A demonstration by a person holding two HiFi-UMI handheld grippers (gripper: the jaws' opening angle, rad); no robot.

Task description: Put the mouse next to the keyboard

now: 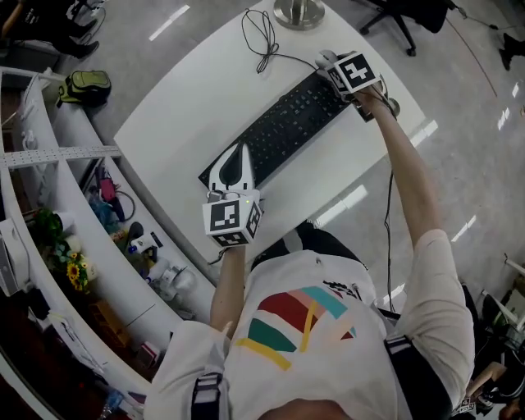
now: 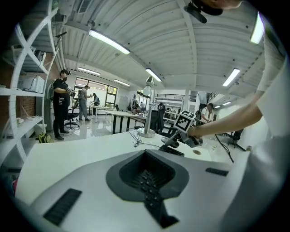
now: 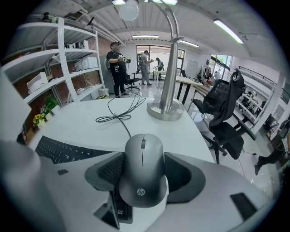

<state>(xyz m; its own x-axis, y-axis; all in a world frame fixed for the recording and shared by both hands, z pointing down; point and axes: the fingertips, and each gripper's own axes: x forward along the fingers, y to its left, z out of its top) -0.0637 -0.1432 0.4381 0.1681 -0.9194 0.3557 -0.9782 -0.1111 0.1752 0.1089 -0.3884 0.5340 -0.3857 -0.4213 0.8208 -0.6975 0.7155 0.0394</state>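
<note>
head view looks steeply down on a white curved tabletop point(image 1: 180, 107), with white open shelving point(image 1: 49, 156) crowded with small items along its left edge. a long black keyboard point(image 1: 287, 127) lies slantwise across the tabletop, and past its far end stands a round silver metal lamp base point(image 1: 299, 12), whose post rises out of the right gripper view point(image 3: 166, 108). the left tool point(image 1: 237, 157), a white two-jaw piece with a marker cube behind it, hangs over the near end of the keyboard; in the left gripper view point(image 2: 147, 174) its jaws stand together with only dark ribbed pads between them, nothing held. the right tool point(image 1: 344, 75) sits at the end of an outstretched arm by the far right end of the keyboard. right gripper view shows its jaws point(image 3: 142, 170) set wide and pressed against both flanks of a smooth grey plastic mouse point(image 3: 142, 172) with a scroll wheel and an hp logo, so the mouse is gripped there, with the keyboard point(image 3: 63, 152) just to its left. whether the mouse rests on the tabletop or hangs just above it i cannot tell. a thin black cable point(image 1: 262, 41) lies looped on the tabletop between the lamp base and the keyboard.
</note>
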